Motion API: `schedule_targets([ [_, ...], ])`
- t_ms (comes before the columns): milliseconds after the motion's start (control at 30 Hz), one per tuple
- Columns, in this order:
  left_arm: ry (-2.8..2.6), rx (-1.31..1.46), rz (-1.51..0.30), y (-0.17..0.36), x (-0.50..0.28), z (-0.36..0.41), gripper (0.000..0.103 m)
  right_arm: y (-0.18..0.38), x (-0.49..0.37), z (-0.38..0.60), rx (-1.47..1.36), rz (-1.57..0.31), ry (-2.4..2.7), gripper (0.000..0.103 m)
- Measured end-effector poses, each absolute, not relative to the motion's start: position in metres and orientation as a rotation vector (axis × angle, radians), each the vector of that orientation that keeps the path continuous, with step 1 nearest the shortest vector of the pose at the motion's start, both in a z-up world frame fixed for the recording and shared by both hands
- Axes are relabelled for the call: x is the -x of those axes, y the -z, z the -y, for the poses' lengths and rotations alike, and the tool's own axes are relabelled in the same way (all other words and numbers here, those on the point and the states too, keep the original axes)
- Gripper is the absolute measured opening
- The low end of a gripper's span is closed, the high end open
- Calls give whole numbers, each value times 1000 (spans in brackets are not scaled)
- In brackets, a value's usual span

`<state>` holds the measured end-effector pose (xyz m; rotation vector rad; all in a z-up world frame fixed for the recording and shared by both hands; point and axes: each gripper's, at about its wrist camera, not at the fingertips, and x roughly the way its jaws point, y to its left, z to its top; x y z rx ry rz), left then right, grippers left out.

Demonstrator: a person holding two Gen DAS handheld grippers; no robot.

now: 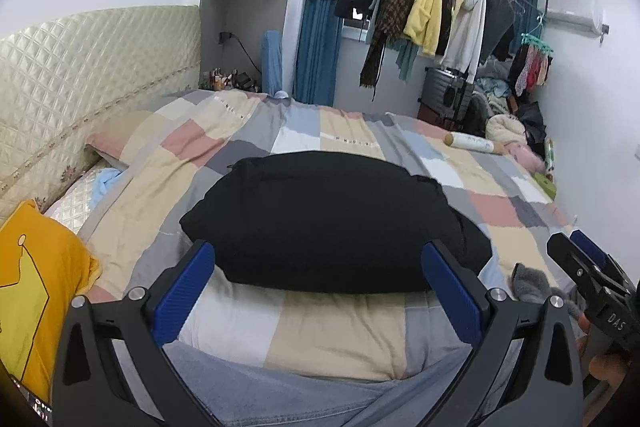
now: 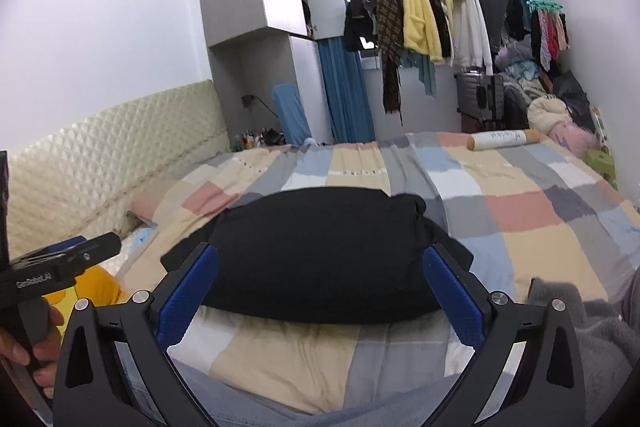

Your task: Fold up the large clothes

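Observation:
A black garment (image 1: 332,219) lies folded into a compact rectangle on the patchwork quilt (image 1: 340,331) of the bed; it also shows in the right wrist view (image 2: 320,255). My left gripper (image 1: 320,267) is open and empty, held above the quilt just in front of the garment's near edge. My right gripper (image 2: 320,267) is also open and empty, at the same near edge. The right gripper shows at the right edge of the left wrist view (image 1: 580,259). The left gripper shows at the left edge of the right wrist view (image 2: 80,247).
A yellow garment (image 1: 36,287) lies at the near left by the quilted headboard (image 1: 92,67). A grey fleece item (image 2: 600,327) is at the near right. A cream cylinder (image 2: 504,139) lies at the far end of the bed. Clothes hang on a rack (image 2: 432,19) beyond.

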<state>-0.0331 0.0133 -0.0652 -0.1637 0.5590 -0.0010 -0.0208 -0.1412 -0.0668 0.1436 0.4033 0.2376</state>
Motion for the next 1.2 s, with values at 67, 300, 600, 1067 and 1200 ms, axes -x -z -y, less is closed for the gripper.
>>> schedule_targets([
  [67, -2, 159, -571, 71, 32, -13, 103, 74, 21, 141, -140, -419, -230, 103],
  [300, -27, 163, -601, 89, 29, -14, 103, 87, 22, 140, -134, -460, -209, 103],
  [600, -27, 150, -618, 92, 26, -11, 103, 87, 22, 139, -130, -462, -209, 103],
  [1067, -24, 137, -638, 91, 25, -12, 103, 84, 22, 137, -135, -453, -217, 103],
  [1200, -23, 127, -642, 91, 23, -9, 103, 83, 22, 138, -138, -452, -215, 103],
])
